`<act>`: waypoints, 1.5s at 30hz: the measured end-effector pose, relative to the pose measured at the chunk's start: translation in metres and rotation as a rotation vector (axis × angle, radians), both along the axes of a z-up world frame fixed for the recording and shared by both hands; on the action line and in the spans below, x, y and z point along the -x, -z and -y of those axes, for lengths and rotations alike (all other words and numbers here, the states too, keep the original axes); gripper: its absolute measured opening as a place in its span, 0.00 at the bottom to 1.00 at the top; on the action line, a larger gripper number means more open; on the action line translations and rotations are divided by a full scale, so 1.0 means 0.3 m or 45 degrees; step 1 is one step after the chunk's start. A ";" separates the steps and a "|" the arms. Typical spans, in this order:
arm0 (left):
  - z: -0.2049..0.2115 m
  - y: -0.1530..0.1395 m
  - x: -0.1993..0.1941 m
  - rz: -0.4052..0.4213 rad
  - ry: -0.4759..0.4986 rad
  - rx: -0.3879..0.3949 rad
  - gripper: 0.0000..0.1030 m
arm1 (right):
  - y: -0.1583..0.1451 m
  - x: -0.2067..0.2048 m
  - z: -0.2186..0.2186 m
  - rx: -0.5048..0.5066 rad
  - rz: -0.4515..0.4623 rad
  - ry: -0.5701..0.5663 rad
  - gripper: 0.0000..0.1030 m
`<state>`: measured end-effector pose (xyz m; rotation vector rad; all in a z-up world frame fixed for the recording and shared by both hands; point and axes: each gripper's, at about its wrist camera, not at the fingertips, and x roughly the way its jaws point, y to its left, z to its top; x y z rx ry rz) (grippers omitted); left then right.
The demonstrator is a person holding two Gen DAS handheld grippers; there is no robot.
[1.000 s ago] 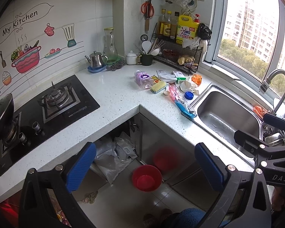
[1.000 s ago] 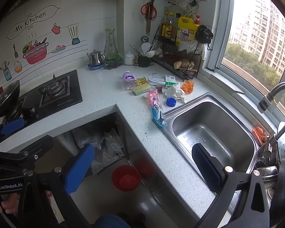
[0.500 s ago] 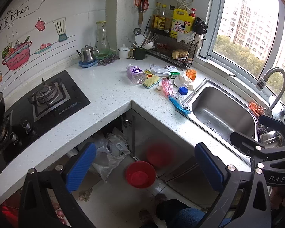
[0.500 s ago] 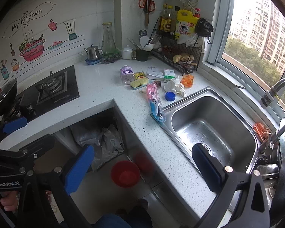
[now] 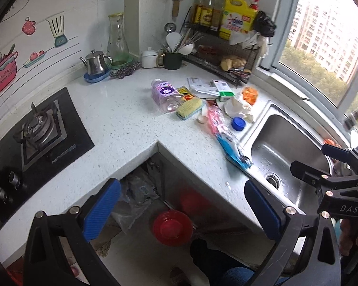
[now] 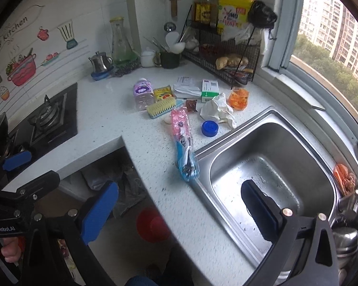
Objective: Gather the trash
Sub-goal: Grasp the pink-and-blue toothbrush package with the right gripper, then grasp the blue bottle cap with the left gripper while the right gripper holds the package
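Wrapper (image 6: 184, 143) lies lengthwise, blue end toward sink (image 6: 269, 166); both grippers' jaws wide.

1 blue cap (image 6: 209, 128), 1 brush (image 6: 161, 107), 1 pink bottle (image 6: 143, 93), 3 rack bottles (image 6: 206, 3), 1 red bin (image 5: 173, 224).

Daylight from window (image 5: 322, 47), overexposed; counter (image 5: 121, 124) evenly lit; slight motion blur; strong fisheye edge distortion.
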<state>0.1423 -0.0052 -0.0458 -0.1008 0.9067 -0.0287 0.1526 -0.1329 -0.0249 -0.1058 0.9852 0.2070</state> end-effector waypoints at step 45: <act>0.057 0.270 -0.622 -0.326 0.068 -0.002 0.91 | 0.162 -0.250 0.094 0.003 -0.340 -0.156 0.11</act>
